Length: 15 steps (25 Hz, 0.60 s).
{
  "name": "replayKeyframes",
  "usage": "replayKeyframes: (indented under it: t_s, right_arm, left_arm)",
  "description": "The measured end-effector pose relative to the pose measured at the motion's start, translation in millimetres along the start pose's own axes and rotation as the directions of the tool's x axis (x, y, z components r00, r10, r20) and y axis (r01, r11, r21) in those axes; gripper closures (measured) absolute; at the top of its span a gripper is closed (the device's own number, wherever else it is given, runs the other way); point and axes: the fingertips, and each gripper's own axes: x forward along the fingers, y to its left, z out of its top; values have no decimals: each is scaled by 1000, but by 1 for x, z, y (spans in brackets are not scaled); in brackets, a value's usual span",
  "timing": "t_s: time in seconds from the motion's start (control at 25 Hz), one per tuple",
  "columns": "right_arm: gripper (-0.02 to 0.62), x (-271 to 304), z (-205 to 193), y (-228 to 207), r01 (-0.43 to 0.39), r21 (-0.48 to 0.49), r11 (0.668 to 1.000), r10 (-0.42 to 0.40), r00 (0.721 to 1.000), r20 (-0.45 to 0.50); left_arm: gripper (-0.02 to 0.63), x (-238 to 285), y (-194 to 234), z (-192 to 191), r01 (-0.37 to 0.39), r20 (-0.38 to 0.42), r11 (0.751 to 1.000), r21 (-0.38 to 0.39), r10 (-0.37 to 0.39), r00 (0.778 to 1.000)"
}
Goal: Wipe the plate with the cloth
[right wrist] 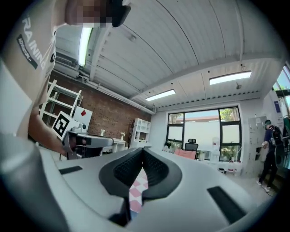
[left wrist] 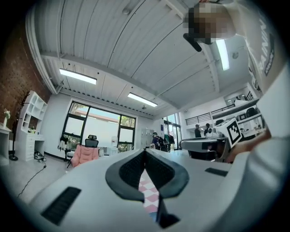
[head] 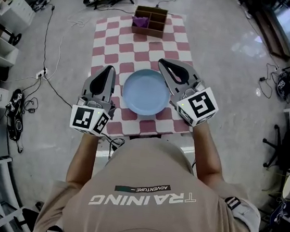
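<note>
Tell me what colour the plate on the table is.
Light blue. The plate shows best in the head view.

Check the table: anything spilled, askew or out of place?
Nothing stands out. The plate sits empty on the table; the cloth lies in a left compartment of the box at the far end. The left claw and right claw are shut, empty, either side of the plate.
</note>
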Motion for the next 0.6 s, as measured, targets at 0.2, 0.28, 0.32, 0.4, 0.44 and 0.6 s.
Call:
replayKeyframes:
  t_s: [0.2,0.28,0.32,0.4,0.44,0.6]
  right_arm:
    - [578,18,38,27,-78,-80,994,81,996,32]
    - [578,24,42,37,-118,-96,988,121,992,31]
    - [578,26,42,41,-134,-101,986,138,990,25]
    - [578,30,40,47,-167,-115,979,169,986,7]
    - [578,31,39,50,-181,-122,976,182,983,-3]
    - [578,36,31,60,-199,-126,972,196,980,-29]
  left_arm:
    - [594,1,1,22,-8,15,999,36,8,1000]
    - [594,0,4,24,-11,11,999,49,10,1000]
    - [594,-1,6,25,-15,10,998,53,15,1000]
    - [594,-2,10,26,-24,8,997,69,23,1000]
    - [594,-2,10,26,-26,5,996,84,25,1000]
    - [594,-4,12,22,-18,-12,995,102,19,1000]
